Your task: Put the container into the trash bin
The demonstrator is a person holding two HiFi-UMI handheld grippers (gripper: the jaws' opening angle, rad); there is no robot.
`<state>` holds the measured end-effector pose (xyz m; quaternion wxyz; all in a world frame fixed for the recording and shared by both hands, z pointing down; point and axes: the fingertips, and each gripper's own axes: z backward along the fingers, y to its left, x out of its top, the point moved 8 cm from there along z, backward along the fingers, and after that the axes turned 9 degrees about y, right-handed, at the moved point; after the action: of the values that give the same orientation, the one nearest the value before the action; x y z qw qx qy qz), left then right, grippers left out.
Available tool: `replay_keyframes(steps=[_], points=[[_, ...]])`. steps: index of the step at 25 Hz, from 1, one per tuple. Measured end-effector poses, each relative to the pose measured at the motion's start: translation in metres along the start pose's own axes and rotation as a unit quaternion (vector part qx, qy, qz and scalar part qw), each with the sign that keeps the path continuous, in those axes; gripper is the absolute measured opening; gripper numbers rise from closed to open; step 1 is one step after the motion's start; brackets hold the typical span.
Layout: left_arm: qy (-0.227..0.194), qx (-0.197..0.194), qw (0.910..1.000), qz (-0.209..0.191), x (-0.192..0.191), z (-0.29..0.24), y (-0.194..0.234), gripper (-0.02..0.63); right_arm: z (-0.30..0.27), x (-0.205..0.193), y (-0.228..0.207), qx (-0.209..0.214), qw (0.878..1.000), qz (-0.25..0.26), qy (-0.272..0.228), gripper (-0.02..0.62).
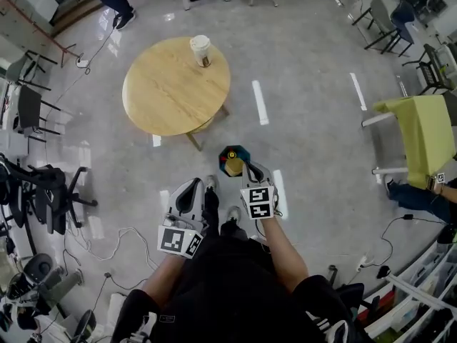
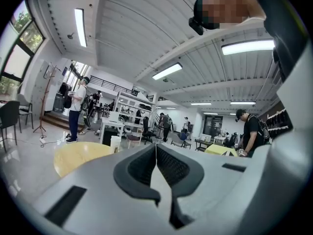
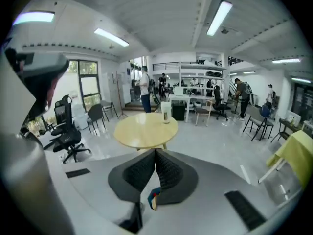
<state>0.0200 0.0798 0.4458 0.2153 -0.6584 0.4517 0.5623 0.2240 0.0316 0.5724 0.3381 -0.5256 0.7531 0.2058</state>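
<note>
White, cup-shaped container [image 1: 201, 48] stands upright on round wooden table [image 1: 161, 95].

The floor [image 1: 307, 63] is grey and glossy, with short white stripes [image 1: 260, 102] on it. A round wooden table [image 1: 171, 91] stands on it. A cup [image 1: 201, 50] stands upright on the table, near its far edge. Near the table's legs, a small dark bin [image 1: 232, 161] stands on the floor, with a yellow thing [image 1: 233, 166] inside. Black office chairs [image 1: 53, 191] stand at the left, and a chair with a green cloth [image 1: 421, 131] at the right. Cables [image 1: 125, 238] lie on the floor at the lower left.
</note>
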Motion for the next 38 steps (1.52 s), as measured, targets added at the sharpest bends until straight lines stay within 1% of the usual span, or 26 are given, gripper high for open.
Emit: replay_keyframes(steps=[3, 6, 10, 13, 15, 19, 23, 27, 32, 38], points=[[-0.014, -0.001, 0.9999, 0.002, 0.002, 0.020, -0.012, 0.012, 0.043, 0.014, 0.008, 0.003, 0.998, -0.015, -0.059, 0.028], [-0.020, -0.005, 0.9998, -0.002, 0.006, 0.036, -0.022, 0.012, 0.085, 0.020, 0.018, 0.003, 0.994, -0.033, -0.103, 0.028], [-0.027, -0.009, 0.9996, 0.001, 0.010, 0.053, -0.021, 0.012, 0.127, 0.022, 0.036, -0.005, 0.990, -0.044, -0.133, 0.028], [-0.028, -0.016, 0.9995, 0.006, 0.011, 0.061, -0.015, 0.012, 0.144, 0.023, 0.050, -0.013, 0.988, -0.043, -0.148, 0.028], [-0.028, -0.020, 0.9994, 0.002, 0.014, 0.064, -0.012, 0.012, 0.149, 0.025, 0.057, -0.016, 0.987, -0.045, -0.153, 0.026], [-0.029, -0.022, 0.9992, -0.019, 0.014, 0.070, -0.006, 0.012, 0.148, 0.023, 0.069, -0.019, 0.988, -0.049, -0.148, 0.026], [-0.027, -0.023, 0.9993, -0.013, 0.011, 0.071, 0.007, 0.012, 0.145, 0.026, 0.081, -0.022, 0.988, -0.042, -0.150, 0.026], [-0.036, -0.033, 0.9987, -0.017, 0.014, 0.071, 0.007, 0.012, 0.147, 0.028, 0.084, -0.023, 0.987, -0.037, -0.152, 0.026], [-0.036, -0.044, 0.9983, -0.016, 0.019, 0.066, 0.010, 0.012, 0.145, 0.032, 0.084, -0.026, 0.987, -0.035, -0.152, 0.026], [-0.043, -0.047, 0.9979, -0.012, 0.021, 0.068, 0.016, 0.012, 0.142, 0.034, 0.090, -0.022, 0.989, -0.031, -0.146, 0.026]])
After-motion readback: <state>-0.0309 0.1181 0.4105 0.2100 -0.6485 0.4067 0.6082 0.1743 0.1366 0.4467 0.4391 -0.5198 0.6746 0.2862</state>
